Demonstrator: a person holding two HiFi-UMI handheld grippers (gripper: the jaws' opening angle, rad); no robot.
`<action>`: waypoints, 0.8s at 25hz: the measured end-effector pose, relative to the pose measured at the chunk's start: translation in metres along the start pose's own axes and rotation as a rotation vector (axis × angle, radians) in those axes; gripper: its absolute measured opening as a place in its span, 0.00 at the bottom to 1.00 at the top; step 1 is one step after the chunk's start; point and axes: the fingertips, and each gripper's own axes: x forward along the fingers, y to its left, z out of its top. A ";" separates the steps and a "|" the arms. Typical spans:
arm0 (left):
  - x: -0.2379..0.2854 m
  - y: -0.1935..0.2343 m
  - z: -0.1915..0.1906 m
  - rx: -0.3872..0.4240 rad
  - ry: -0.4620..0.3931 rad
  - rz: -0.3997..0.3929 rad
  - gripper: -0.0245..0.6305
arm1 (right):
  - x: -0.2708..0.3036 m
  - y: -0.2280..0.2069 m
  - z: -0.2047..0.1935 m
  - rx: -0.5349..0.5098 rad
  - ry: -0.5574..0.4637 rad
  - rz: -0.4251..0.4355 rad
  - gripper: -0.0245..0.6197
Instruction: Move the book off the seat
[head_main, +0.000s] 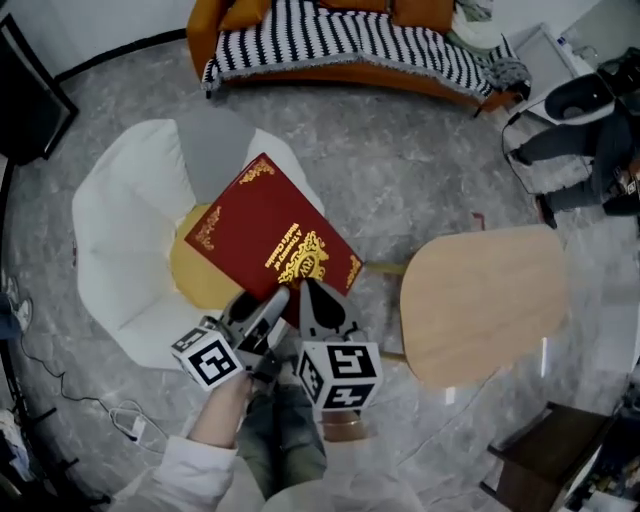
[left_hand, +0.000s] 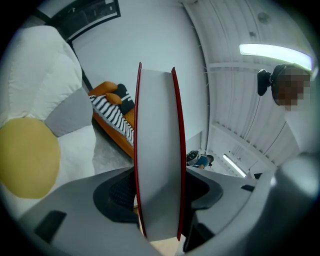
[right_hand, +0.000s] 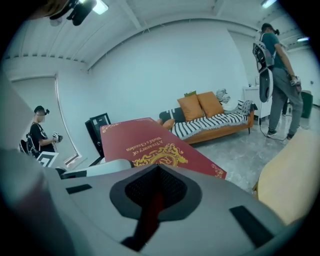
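- The book (head_main: 270, 235), dark red with gold lettering and corner ornaments, is up in the air, held by its near edge between the two grippers.
- From the head view it hangs over the white chair (head_main: 110, 230) and covers part of the yellow cushion (head_main: 195, 280) on the seat. Its far corner points towards the sofa (head_main: 340, 40).
- The left hand-held gripper (head_main: 268, 308) has its jaws set fairly wide and closed on the book. In the left gripper view the book (left_hand: 157, 150) shows edge-on, a white block of pages between two red covers, with a dark pad pressed against each cover.
- The right hand-held gripper (head_main: 318, 298) sits just beside the left one, on the same near edge.
- In the right gripper view one jaw lies flat on the front cover (right_hand: 145, 145). The other jaw is under the book and hidden, so as far as I can tell this gripper is clamped on the book too.
- A pale wooden tabletop (head_main: 485, 300) stands to the right of the chair, apart from it, on the grey marbled floor (head_main: 400, 170).
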 end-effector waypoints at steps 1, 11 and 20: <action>-0.004 -0.015 0.006 0.010 -0.002 -0.007 0.43 | -0.011 0.006 0.011 0.003 -0.016 0.004 0.05; -0.035 -0.141 0.024 0.074 0.052 -0.099 0.43 | -0.119 0.042 0.079 0.040 -0.102 0.043 0.05; -0.058 -0.234 0.027 0.118 0.068 -0.175 0.43 | -0.205 0.065 0.124 -0.006 -0.191 0.055 0.05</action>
